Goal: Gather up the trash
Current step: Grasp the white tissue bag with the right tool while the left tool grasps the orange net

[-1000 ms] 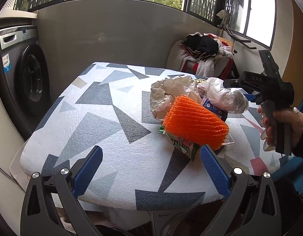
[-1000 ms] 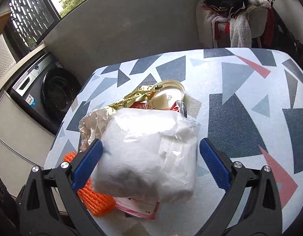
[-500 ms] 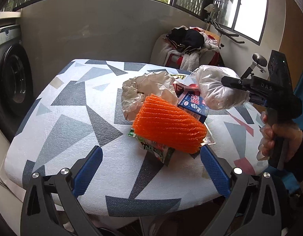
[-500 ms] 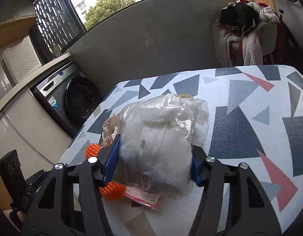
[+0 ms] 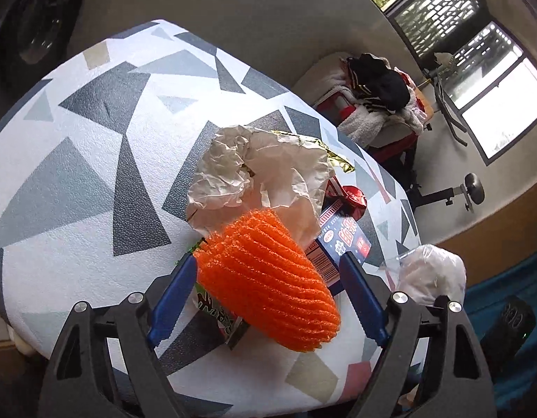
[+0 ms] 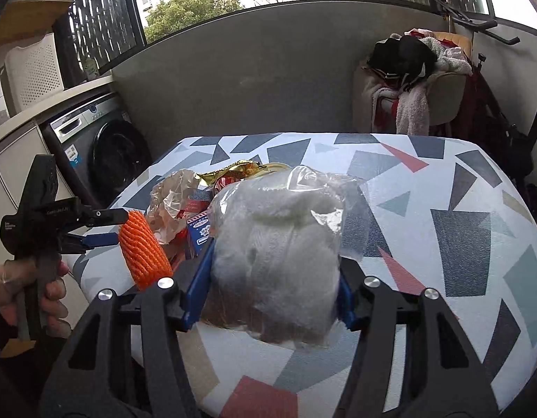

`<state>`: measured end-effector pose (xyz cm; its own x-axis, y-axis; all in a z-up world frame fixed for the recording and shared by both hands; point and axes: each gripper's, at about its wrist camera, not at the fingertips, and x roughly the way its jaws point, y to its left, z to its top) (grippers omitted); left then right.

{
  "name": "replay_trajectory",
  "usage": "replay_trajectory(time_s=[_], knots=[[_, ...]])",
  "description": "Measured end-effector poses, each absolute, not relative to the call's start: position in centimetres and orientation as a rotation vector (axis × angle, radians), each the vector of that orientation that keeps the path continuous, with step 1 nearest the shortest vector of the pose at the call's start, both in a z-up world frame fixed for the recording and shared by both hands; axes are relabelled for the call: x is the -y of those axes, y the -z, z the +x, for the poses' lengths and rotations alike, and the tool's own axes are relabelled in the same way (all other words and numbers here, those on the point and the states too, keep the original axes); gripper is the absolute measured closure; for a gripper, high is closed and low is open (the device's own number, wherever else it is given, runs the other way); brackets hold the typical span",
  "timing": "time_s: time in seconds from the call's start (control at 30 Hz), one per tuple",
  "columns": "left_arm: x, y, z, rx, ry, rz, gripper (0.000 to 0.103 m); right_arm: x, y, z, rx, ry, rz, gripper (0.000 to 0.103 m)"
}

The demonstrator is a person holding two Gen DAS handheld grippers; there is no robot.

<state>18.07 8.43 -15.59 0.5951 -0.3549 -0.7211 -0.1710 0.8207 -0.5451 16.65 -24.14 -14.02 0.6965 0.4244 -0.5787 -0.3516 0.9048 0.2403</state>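
Observation:
A pile of trash lies on the patterned table (image 5: 76, 160): an orange foam net (image 5: 268, 278), crumpled brown paper (image 5: 261, 170), a blue carton (image 5: 341, 240) and a green wrapper (image 5: 212, 306). My left gripper (image 5: 265, 296) straddles the orange net with its blue fingers (image 5: 174, 292) close on both sides; the jaws stand partly closed. My right gripper (image 6: 271, 278) is shut on a clear plastic bag of white stuffing (image 6: 278, 244) and holds it above the table; the bag also shows in the left wrist view (image 5: 432, 275).
A washing machine (image 6: 104, 149) stands left of the table. A chair heaped with clothes (image 6: 411, 80) stands behind it at the right. A grey wall panel (image 6: 268, 80) runs behind the table. The left gripper also shows in the right wrist view (image 6: 104, 226).
The right gripper closed on the plastic bag and lifted it off the pile. The left gripper moved in over the orange net and its jaws narrowed around it.

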Motion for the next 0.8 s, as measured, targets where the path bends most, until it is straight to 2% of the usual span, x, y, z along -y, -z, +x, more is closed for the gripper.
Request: replay_trajectory(time_s=[0.23,0.33,0.37,0.4,0.47,0.8], knots=[[-7.9,17.0,19.3,-0.993,0.054,-0.634,0.024,24.8,15.2,15.1,-0.680,-0.430,0.107,0.044],[-7.7,18.1,19.5,-1.007,0.046,-0.612,0.030,24.9,15.5,14.7,-0.687,-0.429,0.117,0.044],[-7.6,18.4,19.5,-1.014,0.053,-0.602,0.040,24.8,15.5,14.6,-0.689,-0.429,0.116,0.043],[-7.6,18.7,19.5,-1.020,0.060,-0.594,0.056,24.8,15.5,14.5,-0.690,-0.429,0.112,0.043],[-7.6,19.0,19.2,-1.027,0.077,-0.592,0.074,24.8,15.5,14.2,-0.689,-0.427,0.101,0.044],[-6.3,15.9,17.7,-0.949,0.225,-0.495,0.079,24.5,15.3,13.3,-0.683,-0.430,0.112,0.043]])
